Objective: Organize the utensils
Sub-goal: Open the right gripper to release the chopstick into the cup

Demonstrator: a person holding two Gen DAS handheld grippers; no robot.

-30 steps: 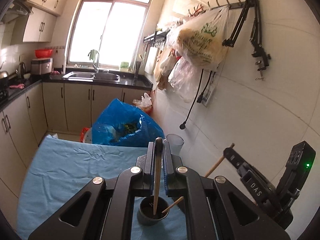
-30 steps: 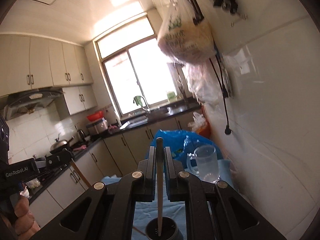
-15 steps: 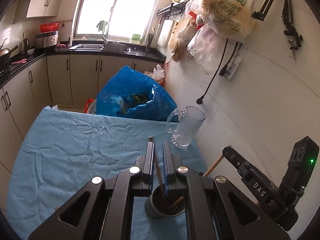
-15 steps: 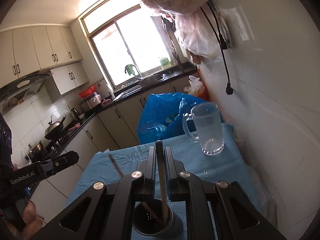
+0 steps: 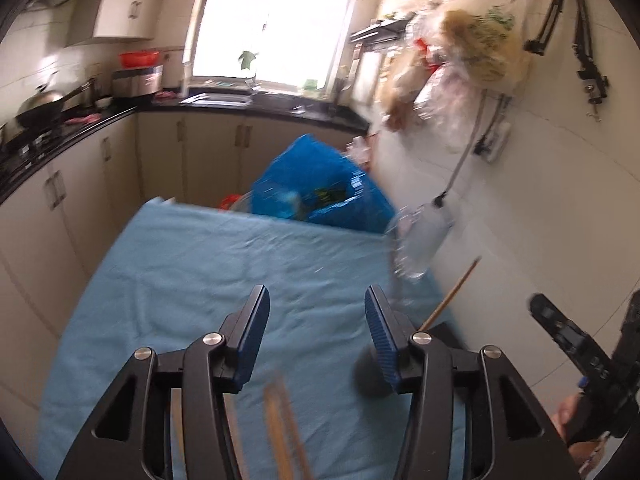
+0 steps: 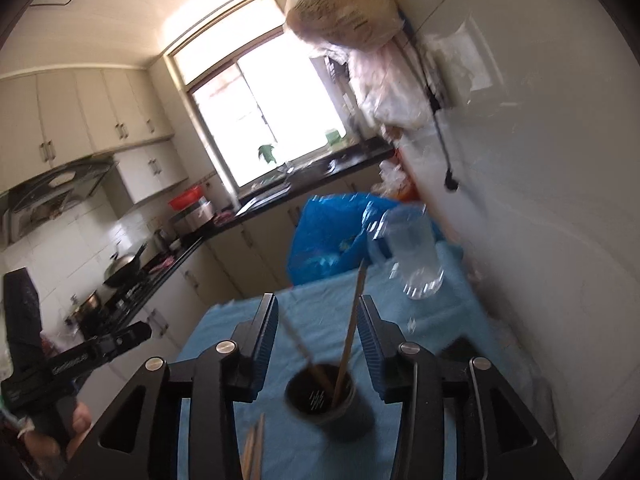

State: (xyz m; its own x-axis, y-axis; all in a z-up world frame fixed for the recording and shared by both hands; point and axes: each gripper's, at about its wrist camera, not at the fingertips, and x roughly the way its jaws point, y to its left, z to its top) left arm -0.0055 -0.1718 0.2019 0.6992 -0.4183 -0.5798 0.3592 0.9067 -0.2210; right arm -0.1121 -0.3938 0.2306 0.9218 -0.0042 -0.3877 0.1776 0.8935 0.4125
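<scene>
A dark cup (image 6: 324,396) stands on the blue cloth (image 6: 320,320) with two wooden chopsticks (image 6: 352,320) leaning in it. My right gripper (image 6: 318,302) hangs just above the cup, its jaws opening; the sticks rise between the pads untouched. In the left wrist view, my left gripper (image 5: 316,296) is left of the cup (image 5: 360,374). Its jaws are opening over bare cloth with nothing between them. One chopstick (image 5: 452,296) pokes up past its right finger. Several loose chopsticks (image 5: 280,428) lie on the cloth near the front; the right wrist view shows these chopsticks (image 6: 254,448) too.
A clear glass mug (image 6: 416,256) stands at the table's far right, by the tiled wall. Behind the table sits a blue plastic bag (image 5: 320,184). Kitchen counters and cabinets run along the left and back. Bags hang on the wall at upper right.
Both grippers were shut on upright chopsticks over the cup; both have let go and their jaws have spread. Both have sunk, and the left one has shifted left of the cup.
</scene>
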